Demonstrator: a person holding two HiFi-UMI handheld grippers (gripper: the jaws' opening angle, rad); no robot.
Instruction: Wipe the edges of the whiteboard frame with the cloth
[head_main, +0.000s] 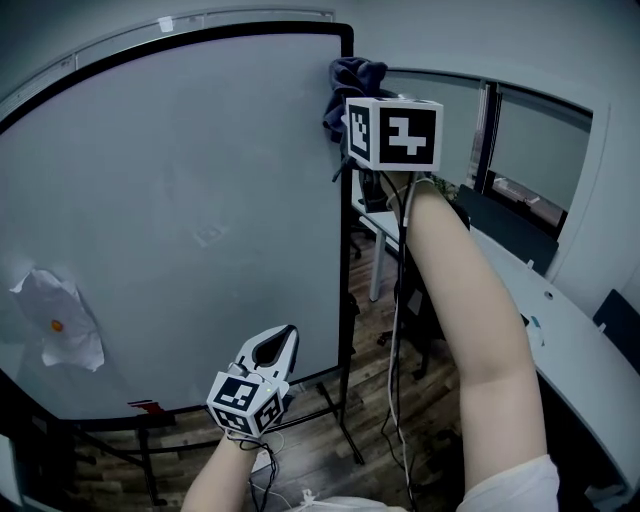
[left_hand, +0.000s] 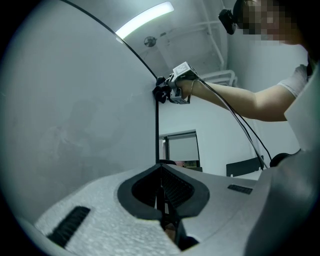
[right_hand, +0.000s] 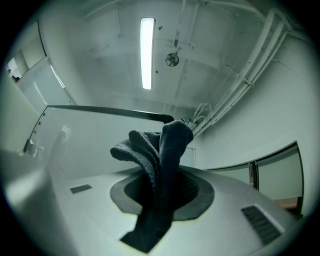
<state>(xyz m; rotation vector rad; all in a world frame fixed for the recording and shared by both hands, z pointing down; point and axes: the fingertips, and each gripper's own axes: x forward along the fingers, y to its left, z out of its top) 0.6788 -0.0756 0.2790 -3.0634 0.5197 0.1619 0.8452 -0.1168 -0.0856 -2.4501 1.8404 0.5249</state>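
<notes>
So the dark cloth is pinched in the right gripper, jaws clamped on the middle of it. A bunched wad sticks out past the tips and a loose tail hangs back toward the camera. In the head view the cloth sits right up at the top right corner of the black whiteboard frame. It looks to be touching it, though I can't tell how firmly.

What I'd worry about:

- The grip is only on a fold. Drag that down the edge with any friction and I reckon the cloth could pull out of the jaws, or roll so the plastic tips scrape the frame instead.
- The wad is floppy, so it could easily ride onto the white board face rather than hugging the edge.
- The board looks like it's on a stand. The left gripper is low down near the board, jaws closed together on nothing, and as far as I can see it isn't bracing anything. A hard sideways push up top might rock the whole thing.
- The cables dangling off the right gripper run close to the frame edge, so they could snag on the way down.
</notes>
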